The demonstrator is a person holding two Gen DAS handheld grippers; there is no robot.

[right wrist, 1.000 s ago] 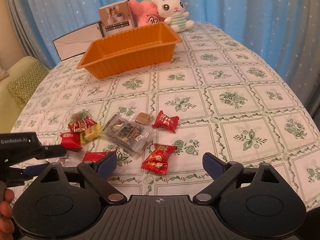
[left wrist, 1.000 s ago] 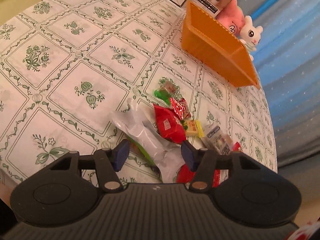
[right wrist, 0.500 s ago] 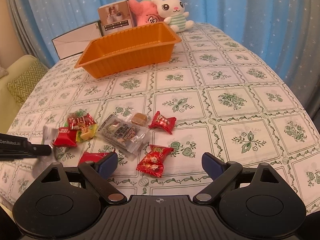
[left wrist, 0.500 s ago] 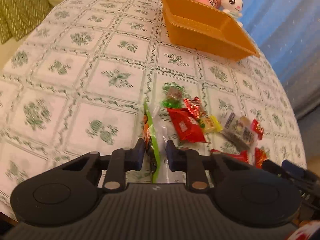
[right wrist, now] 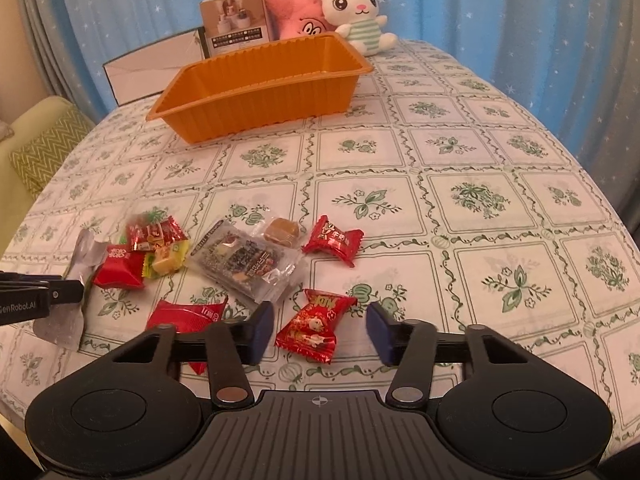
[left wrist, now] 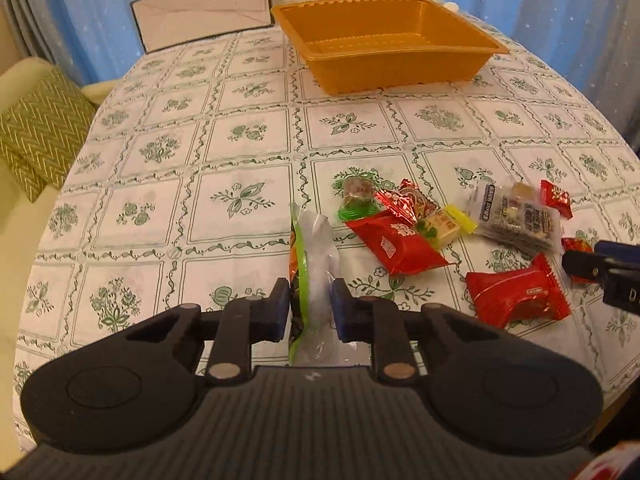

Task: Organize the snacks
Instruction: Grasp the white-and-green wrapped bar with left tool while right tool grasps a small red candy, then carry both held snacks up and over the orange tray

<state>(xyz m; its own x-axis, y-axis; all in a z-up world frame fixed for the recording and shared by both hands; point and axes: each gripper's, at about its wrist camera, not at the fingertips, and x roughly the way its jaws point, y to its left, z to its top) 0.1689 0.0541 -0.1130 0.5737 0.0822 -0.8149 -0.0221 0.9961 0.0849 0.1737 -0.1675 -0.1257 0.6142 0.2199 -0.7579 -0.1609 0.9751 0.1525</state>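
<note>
Your left gripper (left wrist: 310,304) is clamped on a green-and-silver snack bag (left wrist: 314,256), held edge-on above the floral tablecloth (left wrist: 240,140). Your right gripper (right wrist: 320,330) stands wide open, its jaws either side of a red wrapped candy (right wrist: 314,326) (lying flat on the cloth). The remaining snacks lie clustered nearby, among them a clear nut-bar packet (right wrist: 246,262). The orange tray (right wrist: 260,84) sits well apart, toward the far edge of the table.
</note>
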